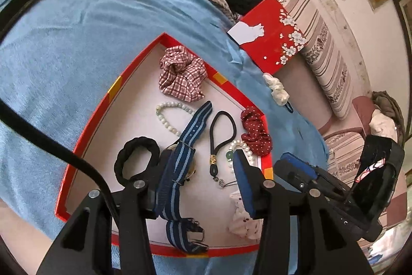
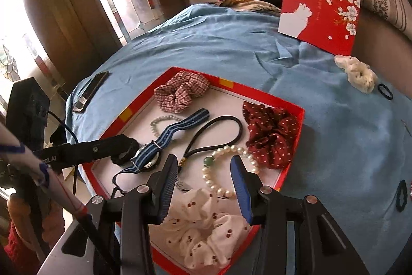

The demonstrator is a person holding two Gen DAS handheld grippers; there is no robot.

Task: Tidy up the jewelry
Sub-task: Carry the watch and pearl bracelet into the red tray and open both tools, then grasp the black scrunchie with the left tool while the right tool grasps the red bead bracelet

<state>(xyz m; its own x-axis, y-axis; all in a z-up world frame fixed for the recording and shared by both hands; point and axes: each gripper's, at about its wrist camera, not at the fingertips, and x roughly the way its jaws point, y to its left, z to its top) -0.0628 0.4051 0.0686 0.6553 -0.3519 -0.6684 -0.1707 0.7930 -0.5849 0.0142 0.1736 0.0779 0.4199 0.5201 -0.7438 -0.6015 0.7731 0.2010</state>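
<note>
A: Which step are you on?

B: Sorting into the red tray [image 2: 300, 130]. Your left gripper [image 1: 198, 177] straddles the striped watch strap [image 1: 177, 166]; I cannot tell if it grips. Your right gripper [image 2: 204, 187] hangs parted and empty over the pearl bracelet [image 2: 226, 172].

A: Next?

B: Probably the cream scrunchie [image 2: 358, 74] still on the blue cloth [image 2: 206, 43], well outside the tray

A light blue cloth [image 2: 206, 43] covers the table. On it lies a shallow red cardboard tray [image 2: 296, 146]; beyond the tray a red lid with white blossoms [image 2: 324, 25], to its right a cream scrunchie [image 2: 358, 72] and a thin dark hair tie [image 2: 385, 91], to its left a dark phone [image 2: 91, 90].
</note>
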